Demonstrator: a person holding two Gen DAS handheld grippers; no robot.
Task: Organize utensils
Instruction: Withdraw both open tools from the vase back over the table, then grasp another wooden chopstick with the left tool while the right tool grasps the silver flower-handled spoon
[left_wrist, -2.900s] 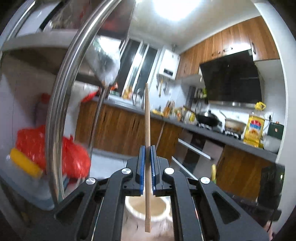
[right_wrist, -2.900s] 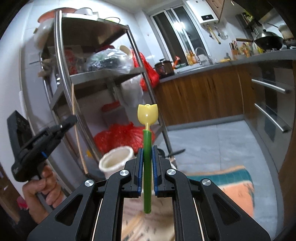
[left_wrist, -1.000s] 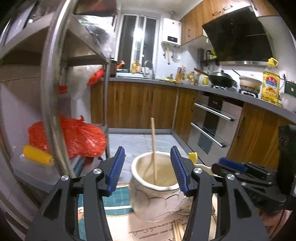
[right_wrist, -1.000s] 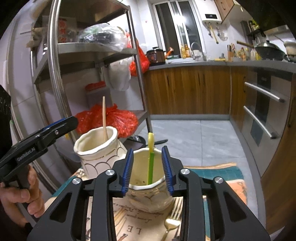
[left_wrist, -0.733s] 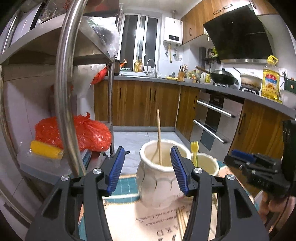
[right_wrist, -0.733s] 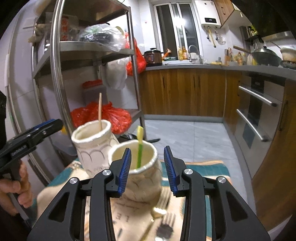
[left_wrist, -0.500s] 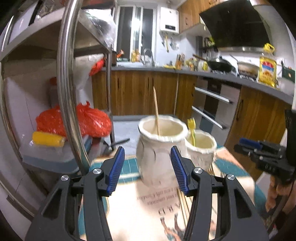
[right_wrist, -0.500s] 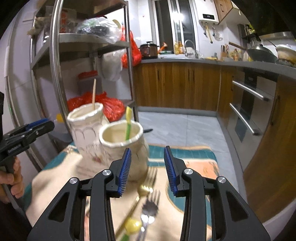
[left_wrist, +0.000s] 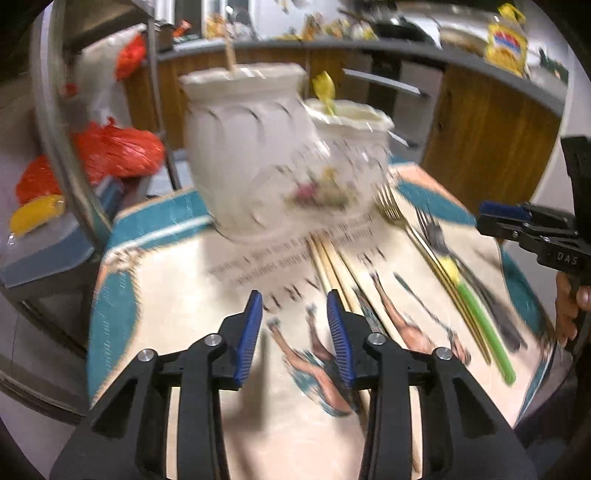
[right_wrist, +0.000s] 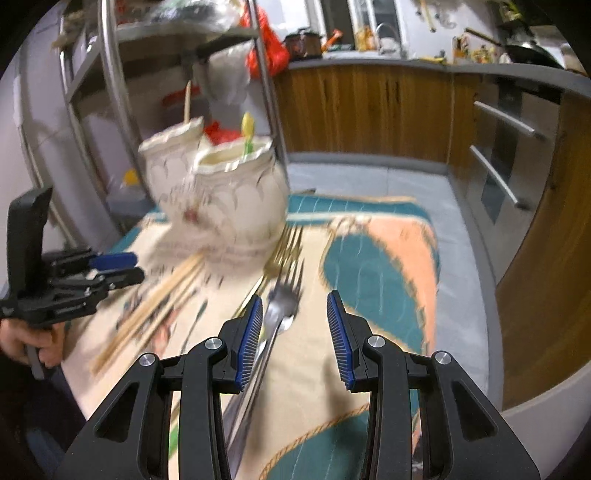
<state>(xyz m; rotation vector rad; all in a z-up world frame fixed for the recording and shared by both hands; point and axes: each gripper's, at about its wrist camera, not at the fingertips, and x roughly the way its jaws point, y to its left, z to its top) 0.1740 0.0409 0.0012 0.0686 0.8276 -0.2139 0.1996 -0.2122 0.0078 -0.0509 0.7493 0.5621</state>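
Observation:
Two cream ceramic jars stand on a patterned cloth. The taller jar (left_wrist: 243, 147) (right_wrist: 171, 170) holds a wooden chopstick (left_wrist: 229, 51). The shorter jar (left_wrist: 347, 147) (right_wrist: 240, 192) holds a yellow-and-green fork (left_wrist: 325, 88) (right_wrist: 246, 134). Loose chopsticks (left_wrist: 328, 269) (right_wrist: 155, 299), a gold fork (left_wrist: 399, 218), a silver fork (right_wrist: 275, 321) and a green-handled fork (left_wrist: 476, 310) lie on the cloth. My left gripper (left_wrist: 294, 332) is open and empty above the cloth, near the chopsticks. My right gripper (right_wrist: 293, 332) is open and empty above the silver fork.
A steel shelf rack (left_wrist: 66, 147) (right_wrist: 114, 96) with red bags (left_wrist: 118, 147) stands left of the table. Wooden kitchen cabinets (right_wrist: 369, 107) and an oven front (right_wrist: 509, 147) lie behind. The cloth's edge (right_wrist: 436, 280) runs at the right.
Both grippers let go of their utensils into the jars, opened, then drew back and tilted down over the cloth. The loose forks and chopsticks have come into view.

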